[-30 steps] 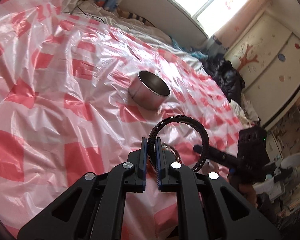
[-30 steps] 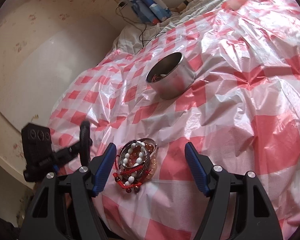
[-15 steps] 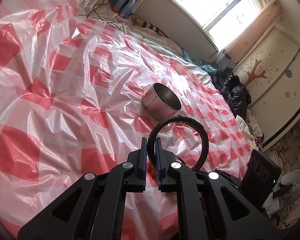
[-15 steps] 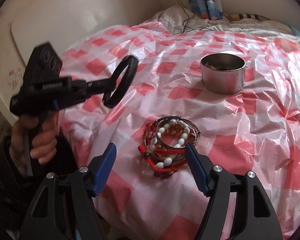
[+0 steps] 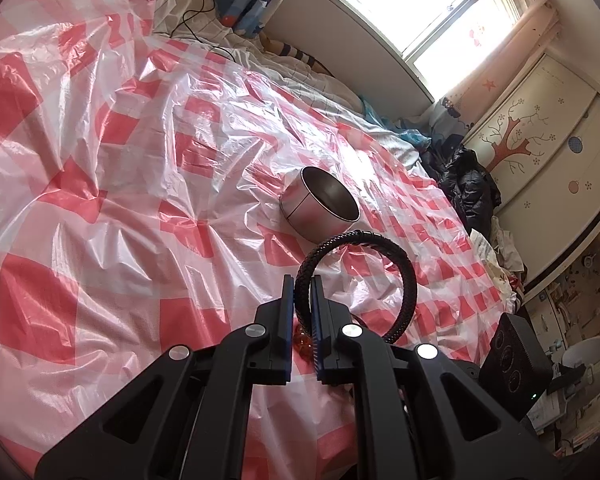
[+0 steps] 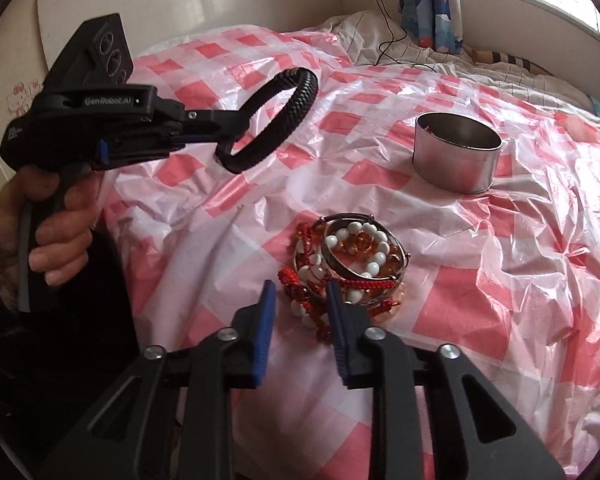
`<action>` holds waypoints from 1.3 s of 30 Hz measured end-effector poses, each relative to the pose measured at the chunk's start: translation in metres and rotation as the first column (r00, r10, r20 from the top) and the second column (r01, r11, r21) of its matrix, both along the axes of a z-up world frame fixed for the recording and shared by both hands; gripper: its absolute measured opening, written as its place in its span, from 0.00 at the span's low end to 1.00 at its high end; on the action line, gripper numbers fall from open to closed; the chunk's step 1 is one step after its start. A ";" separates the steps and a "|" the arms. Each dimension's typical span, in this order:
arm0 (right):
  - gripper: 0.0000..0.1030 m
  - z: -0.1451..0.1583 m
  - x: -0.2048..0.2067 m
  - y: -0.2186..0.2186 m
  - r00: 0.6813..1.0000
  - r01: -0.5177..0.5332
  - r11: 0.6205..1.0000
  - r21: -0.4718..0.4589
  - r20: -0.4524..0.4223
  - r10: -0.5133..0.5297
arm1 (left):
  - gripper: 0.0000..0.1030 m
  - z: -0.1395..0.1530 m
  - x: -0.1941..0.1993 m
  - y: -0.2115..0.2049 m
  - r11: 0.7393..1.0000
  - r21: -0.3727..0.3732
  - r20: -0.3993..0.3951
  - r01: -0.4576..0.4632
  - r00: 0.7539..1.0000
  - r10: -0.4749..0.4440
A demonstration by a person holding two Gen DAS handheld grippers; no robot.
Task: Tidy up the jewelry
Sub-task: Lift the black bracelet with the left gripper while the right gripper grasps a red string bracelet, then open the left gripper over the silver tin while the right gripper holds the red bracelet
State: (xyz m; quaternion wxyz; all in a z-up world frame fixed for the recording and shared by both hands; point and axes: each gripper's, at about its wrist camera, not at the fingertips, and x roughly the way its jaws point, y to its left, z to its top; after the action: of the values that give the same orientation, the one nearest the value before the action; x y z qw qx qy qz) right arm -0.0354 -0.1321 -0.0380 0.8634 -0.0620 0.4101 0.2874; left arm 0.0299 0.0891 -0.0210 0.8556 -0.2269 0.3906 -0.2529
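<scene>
Right gripper (image 6: 298,294) jaws have just been closing, now nearly shut at the bracelet pile (image 6: 350,260) on the checkered bed sheet (image 6: 480,300). Left gripper (image 5: 300,294) clamps the black braided bracelet (image 5: 380,248) near the tin (image 5: 320,208).

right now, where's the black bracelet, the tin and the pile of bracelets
black bracelet (image 6: 300,92): right wrist view, on the braided outer curve.
tin (image 6: 454,164): right wrist view, on its near steel wall.
pile of bracelets (image 6: 356,256): right wrist view, on the beads inside the silver bangle.
</scene>
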 end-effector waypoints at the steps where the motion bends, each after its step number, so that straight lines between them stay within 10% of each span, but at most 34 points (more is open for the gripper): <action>1: 0.09 0.000 -0.001 0.001 1.000 -0.004 1.000 -0.009 0.008 0.004 | 0.07 0.000 0.000 0.000 1.000 0.000 0.001 -0.001 1.000 0.001; 8: 0.09 0.013 -0.001 -0.019 0.999 -0.010 0.978 0.209 -0.043 0.019 | 0.07 0.001 0.000 0.001 1.000 -0.004 0.001 -0.003 1.000 0.003; 18: 0.09 0.035 0.008 -0.081 0.988 0.097 0.749 0.655 -0.157 0.009 | 0.07 0.002 0.000 0.002 1.000 -0.004 0.006 -0.002 1.000 0.002; 27: 0.09 0.064 0.046 -0.139 0.980 0.197 0.656 0.728 -0.149 -0.129 | 0.07 0.017 0.034 -0.034 0.999 0.025 0.044 0.042 0.998 -0.043; 39: 0.09 0.073 0.127 -0.165 0.971 0.233 0.654 0.720 -0.140 -0.193 | 0.07 0.021 0.139 -0.119 0.980 0.182 0.054 0.079 0.994 -0.090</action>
State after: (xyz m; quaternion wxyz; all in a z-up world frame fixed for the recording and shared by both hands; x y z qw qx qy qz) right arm 0.0918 -0.2968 0.0346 0.8328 0.3435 0.2873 0.3253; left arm 0.1689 -0.0299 0.0001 0.8727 -0.1240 0.3945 -0.2596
